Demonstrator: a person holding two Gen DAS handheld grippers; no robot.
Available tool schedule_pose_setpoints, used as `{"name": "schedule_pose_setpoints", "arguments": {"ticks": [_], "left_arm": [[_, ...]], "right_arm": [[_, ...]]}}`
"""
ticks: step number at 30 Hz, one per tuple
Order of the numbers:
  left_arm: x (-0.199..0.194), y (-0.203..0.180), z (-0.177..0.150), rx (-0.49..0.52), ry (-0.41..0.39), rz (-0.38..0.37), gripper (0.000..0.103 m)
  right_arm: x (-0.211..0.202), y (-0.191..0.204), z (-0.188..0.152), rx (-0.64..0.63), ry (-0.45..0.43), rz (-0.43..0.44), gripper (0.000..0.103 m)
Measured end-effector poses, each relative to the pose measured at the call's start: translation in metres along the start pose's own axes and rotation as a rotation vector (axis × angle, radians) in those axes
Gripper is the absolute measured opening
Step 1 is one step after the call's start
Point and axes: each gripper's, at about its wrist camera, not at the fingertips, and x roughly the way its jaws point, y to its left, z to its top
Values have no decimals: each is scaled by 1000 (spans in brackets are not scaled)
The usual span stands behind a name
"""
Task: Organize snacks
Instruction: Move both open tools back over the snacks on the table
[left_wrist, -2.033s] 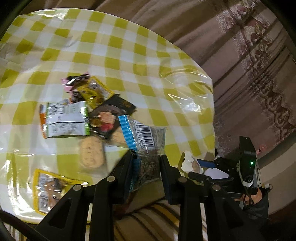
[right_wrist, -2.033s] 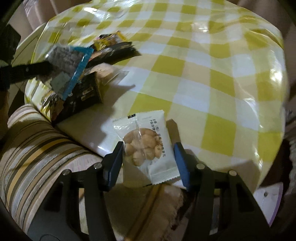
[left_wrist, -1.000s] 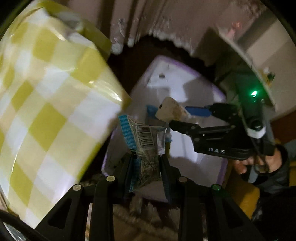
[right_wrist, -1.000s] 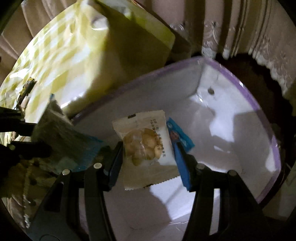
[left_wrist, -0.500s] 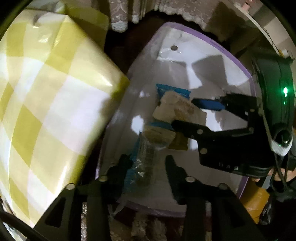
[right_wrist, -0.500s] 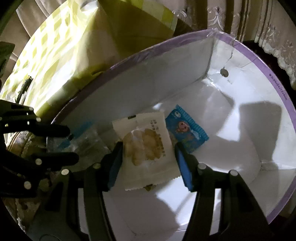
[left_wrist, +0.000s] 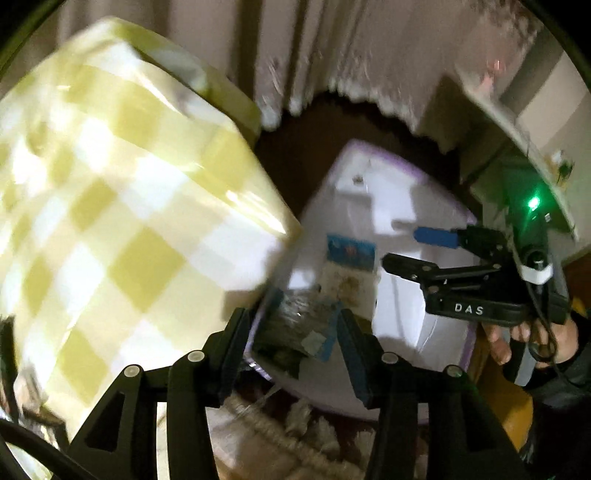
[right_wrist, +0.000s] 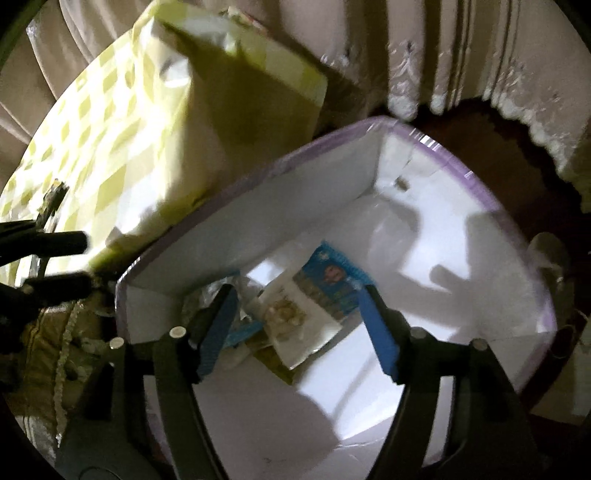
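Note:
A white box with a purple rim (left_wrist: 388, 157) (right_wrist: 295, 155) stands on the floor beside the table. In it lie a blue packet (left_wrist: 349, 253) (right_wrist: 332, 278), a white cookie packet (left_wrist: 347, 286) (right_wrist: 295, 314) and a clear blue-edged packet (left_wrist: 299, 325) (right_wrist: 236, 291). My left gripper (left_wrist: 295, 332) (right_wrist: 74, 262) hangs above the box's near corner. Its jaws are opening, and the clear packet lies loose below them. My right gripper (right_wrist: 297, 321) (left_wrist: 413, 249) is over the box, jaws opening. The cookie packet rests on the box floor beneath, touched by neither pad.
The table with its yellow checked cloth (left_wrist: 129, 221) (right_wrist: 110, 147) rises close on the left of the box. Lace-edged curtains (right_wrist: 461, 55) hang behind. A fringed rug (left_wrist: 295, 424) lies at the box's near side. A hand (left_wrist: 535, 339) holds the right gripper.
Both grippers have let go of their packets, which now lie in the box. Both jaws stand wider, and both grippers have lifted a little away from the box.

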Motion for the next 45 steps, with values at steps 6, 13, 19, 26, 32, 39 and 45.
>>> {"name": "schedule_pose_setpoints", "arguments": {"ticks": [6,13,19,26,32,39,45], "left_arm": [[-64,42,-39,-150,-183,87,59],[-118,89,-111,-383,-266,346,64],[-165,136,-169,-549,-343,399,64],[-186,183,-239,-681,-316,310,64],[-190,206,-286,-754,-265,310,64],[-172,240,-298,-837,-174,281,64],[-139,258,-280,-792,-29,305,67]], "right_arm": [[-34,23,12,-40,-82,-29,78],[-61,90,20,-162,-166,-30,85],[-77,149,23,-261,-201,-27,92],[-79,219,17,-367,-195,36,95],[-58,268,7,-403,-76,223,95],[-27,326,-7,-491,24,266,95],[-13,355,-15,-541,75,262,95]]}}
